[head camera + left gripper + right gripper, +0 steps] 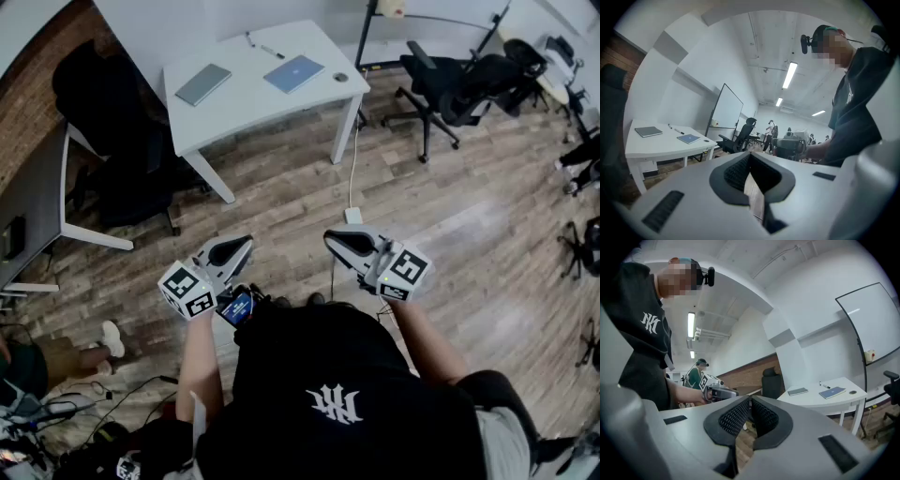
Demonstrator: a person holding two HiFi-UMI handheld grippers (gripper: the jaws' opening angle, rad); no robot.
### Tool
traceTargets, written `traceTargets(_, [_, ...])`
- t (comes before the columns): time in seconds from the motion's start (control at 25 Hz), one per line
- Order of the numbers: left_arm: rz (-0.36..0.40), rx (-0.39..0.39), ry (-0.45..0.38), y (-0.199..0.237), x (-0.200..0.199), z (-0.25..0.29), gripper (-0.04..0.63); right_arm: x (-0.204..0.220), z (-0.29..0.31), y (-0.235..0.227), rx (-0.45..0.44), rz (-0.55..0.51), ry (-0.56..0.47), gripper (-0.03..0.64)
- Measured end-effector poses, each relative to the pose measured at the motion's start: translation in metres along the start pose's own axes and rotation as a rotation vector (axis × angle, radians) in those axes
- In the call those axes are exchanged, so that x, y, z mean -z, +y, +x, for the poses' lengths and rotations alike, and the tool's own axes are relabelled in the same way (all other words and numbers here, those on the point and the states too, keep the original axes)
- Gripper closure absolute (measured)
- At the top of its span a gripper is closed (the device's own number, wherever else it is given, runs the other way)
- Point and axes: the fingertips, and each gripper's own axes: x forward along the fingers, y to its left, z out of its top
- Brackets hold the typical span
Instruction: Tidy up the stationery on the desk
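Observation:
Far from me stands a white desk (234, 108) with a grey notebook (202, 83), a blue notebook (294, 73), two pens (265, 47) and a small round object (340, 77) on it. Both grippers hang over the wooden floor in front of my body, well short of the desk. My left gripper (246, 243) is shut and empty, and so is my right gripper (330, 238). The left gripper view shows the desk (656, 146), both notebooks (648, 131) and the right gripper (790, 146). The right gripper view shows the desk (825, 400) and the left gripper (715, 389).
Black office chairs (459, 84) stand right of the desk, another black chair (112, 112) to its left. A grey table (37, 202) is at the far left. A cable with a white adapter (352, 215) lies on the floor. A whiteboard (726, 110) stands behind the desk.

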Motion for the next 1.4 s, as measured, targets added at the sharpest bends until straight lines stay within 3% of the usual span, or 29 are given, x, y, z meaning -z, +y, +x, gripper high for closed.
traceTargets(0.2, [-0.002, 0.001, -0.006, -0.002, -0.001, 0.002, 0.594, 0.002, -0.002, 0.002, -0.004, -0.031, 0.010, 0.575])
traceTargets(0.68, [-0.044, -0.008, -0.031, -0.007, 0.007, 0.004, 0.595, 0.006, -0.013, -0.007, 0.047, 0.012, -0.030, 0.575])
traceTargets(0.92, [-0.039, -0.010, -0.037, -0.008, 0.006, 0.009, 0.595, 0.008, -0.014, -0.005, 0.013, 0.019, -0.027, 0.575])
traceTargets(1.2, [-0.039, -0.022, -0.031, -0.007, 0.003, 0.024, 0.595, 0.003, -0.023, -0.016, -0.004, 0.056, -0.101, 0.575])
traceTargets(1.4, [-0.057, -0.035, -0.020, -0.003, 0.007, 0.030, 0.594, 0.007, -0.023, -0.026, -0.050, 0.118, -0.116, 0.575])
